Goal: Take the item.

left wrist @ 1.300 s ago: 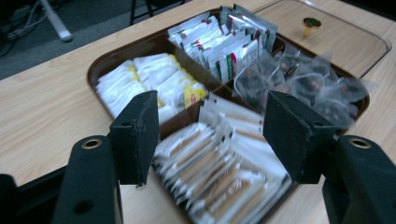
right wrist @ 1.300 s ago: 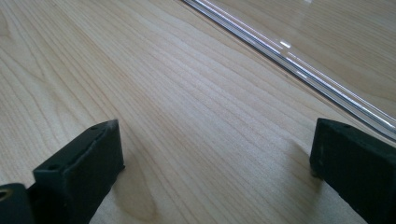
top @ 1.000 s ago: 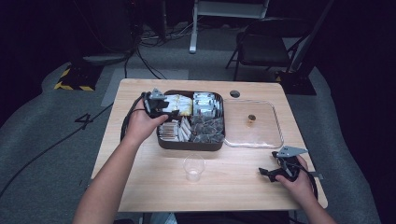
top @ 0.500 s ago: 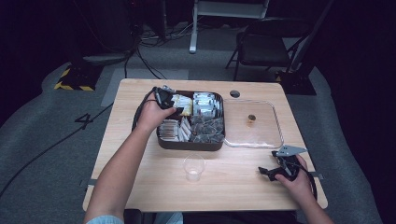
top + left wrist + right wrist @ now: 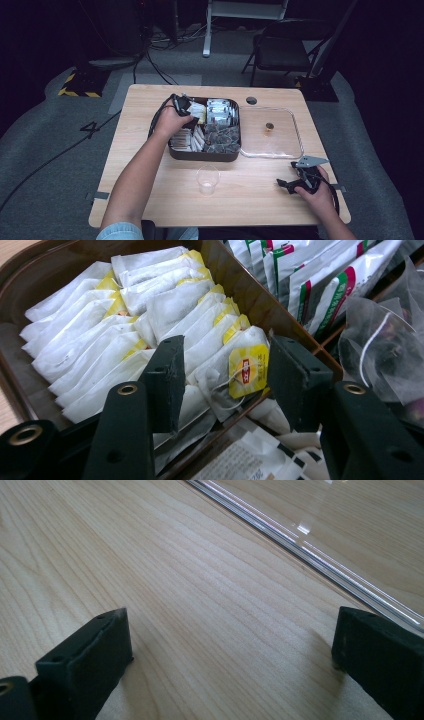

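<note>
White paper tea bags [image 5: 125, 335] with yellow tags were seen packed in rows in a back compartment of a dark brown divided plastic tray [image 5: 202, 153] on the light wooden table [image 5: 150, 200]. In the left gripper view, the left gripper [image 5: 222, 372] was held low over that compartment, its black jaws spread apart on either side of the nearest bag, whose yellow tag [image 5: 248, 371] bore a small red logo too blurred to be read. Nothing was gripped between the jaws. Sachets with green and red stripes [image 5: 320, 285] were stacked in the neighbouring compartment, their print too small to be made out, and clear pouches with white strings [image 5: 385, 350] lay just beside them. In the high view, the left gripper [image 5: 183, 106] was shown at the tray's far left part. A clear plastic cup [image 5: 207, 179] stood upright on the table near the tray's front edge, well apart from both grippers. A clear plastic lid with a small brown knob [image 5: 270, 131] lay flat just beside the tray. The right gripper [image 5: 296, 183] was rested near the table's front right corner; in its own view its jaws [image 5: 230, 660] stood wide apart with bare wood between them and the lid's rim [image 5: 310, 550] just beyond. A white "4" [image 5: 92, 129] was marked on the grey floor.
</note>
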